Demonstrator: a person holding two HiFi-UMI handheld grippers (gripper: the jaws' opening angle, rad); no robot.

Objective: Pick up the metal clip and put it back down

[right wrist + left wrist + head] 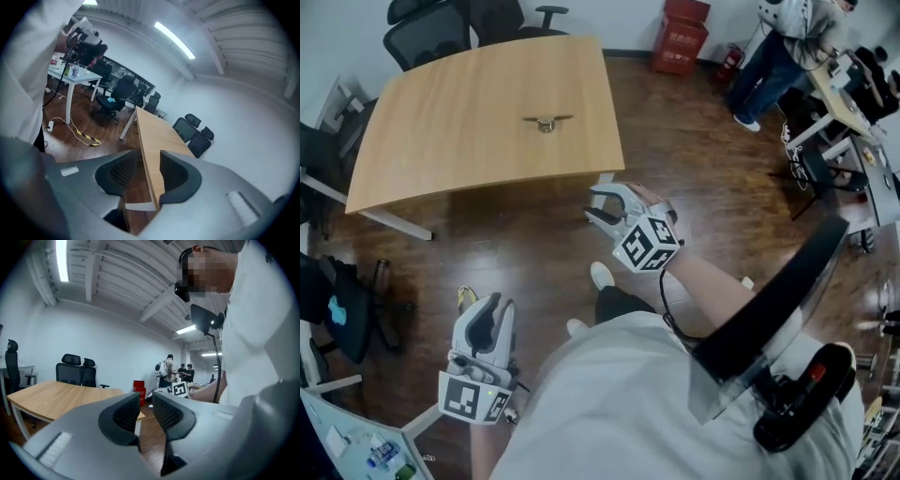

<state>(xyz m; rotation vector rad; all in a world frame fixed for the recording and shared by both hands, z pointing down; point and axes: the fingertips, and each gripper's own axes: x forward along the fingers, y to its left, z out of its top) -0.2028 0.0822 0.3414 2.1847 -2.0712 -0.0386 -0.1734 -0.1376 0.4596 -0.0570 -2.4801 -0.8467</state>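
The metal clip (547, 121) lies by itself near the middle of the wooden table (441, 122). My right gripper (592, 205) hangs over the floor just off the table's near right corner, well short of the clip. Its jaws stand open and hold nothing; in the right gripper view (150, 161) the table's edge (152, 140) runs away between them. My left gripper (492, 302) is low at the left, over the floor and far from the table. A narrow gap shows between its pads (146, 401), with nothing in it. Neither gripper view shows the clip.
Black office chairs (427, 33) stand behind the table and another (342, 309) at the left. A red box (680, 36) sits by the far wall. A person (783, 52) stands by a desk (853, 112) at the right. A yellow-black cable (467, 298) lies on the floor.
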